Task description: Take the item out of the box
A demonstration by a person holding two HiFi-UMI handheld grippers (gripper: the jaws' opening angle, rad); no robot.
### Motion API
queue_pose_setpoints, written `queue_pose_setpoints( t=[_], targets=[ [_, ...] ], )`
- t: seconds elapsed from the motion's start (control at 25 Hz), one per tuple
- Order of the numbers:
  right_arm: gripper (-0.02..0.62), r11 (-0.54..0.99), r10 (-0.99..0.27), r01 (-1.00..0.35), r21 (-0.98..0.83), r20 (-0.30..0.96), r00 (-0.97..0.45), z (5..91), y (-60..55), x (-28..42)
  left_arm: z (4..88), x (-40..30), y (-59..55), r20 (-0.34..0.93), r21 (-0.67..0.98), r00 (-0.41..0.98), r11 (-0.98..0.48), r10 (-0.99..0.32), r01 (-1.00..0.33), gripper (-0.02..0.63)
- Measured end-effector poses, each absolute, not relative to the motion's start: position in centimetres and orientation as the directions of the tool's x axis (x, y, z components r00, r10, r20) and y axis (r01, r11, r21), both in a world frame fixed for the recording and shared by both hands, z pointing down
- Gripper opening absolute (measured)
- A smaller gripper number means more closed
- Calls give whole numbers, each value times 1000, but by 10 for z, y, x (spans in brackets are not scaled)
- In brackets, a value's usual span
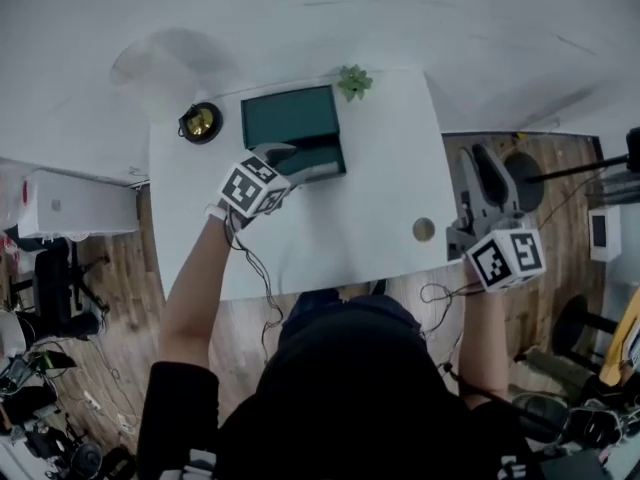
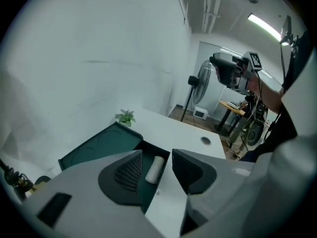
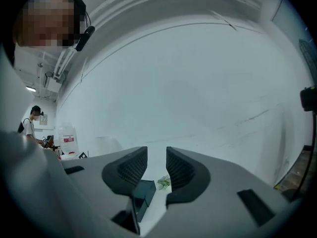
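Item: a small white roll [image 2: 154, 168] lies on its side in the open tray of the box, close to one wall; nothing touches it.
Box: dark green box [image 1: 290, 118], lid swung back towards the wall, stands near the far edge of the white table [image 1: 380, 188].
Left gripper: the left gripper [image 2: 157, 155] hangs over the tray, tilted downward, jaws spread; the roll shows in the gap between them, but below and clear of both pads.
Right gripper: the right gripper [image 3: 157, 155] is held off the table's right edge, well apart from the box, pointing level at the wall; jaws parted, nothing between them.
Surroundings: a small green plant [image 1: 354, 82] stands just beside the box's far right corner; a round cable grommet [image 1: 424, 230] is set near the table's right edge; a standing fan [image 2: 200, 81] is beyond the table.
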State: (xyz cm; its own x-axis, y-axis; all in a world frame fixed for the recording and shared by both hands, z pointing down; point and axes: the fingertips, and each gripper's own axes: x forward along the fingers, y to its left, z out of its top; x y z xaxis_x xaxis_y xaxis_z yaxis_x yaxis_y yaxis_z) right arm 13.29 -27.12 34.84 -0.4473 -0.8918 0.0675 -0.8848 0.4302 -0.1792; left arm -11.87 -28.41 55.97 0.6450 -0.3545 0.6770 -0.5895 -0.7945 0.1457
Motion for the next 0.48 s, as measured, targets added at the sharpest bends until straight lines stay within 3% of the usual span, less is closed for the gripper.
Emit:
queue_pose_setpoints(
  t=[0.48],
  targets=[
    [103,245,-951,-946,-211,135,-277,367,-248,165,669,-95,-305,821,218,569,-900,-39,-377,184]
  ],
)
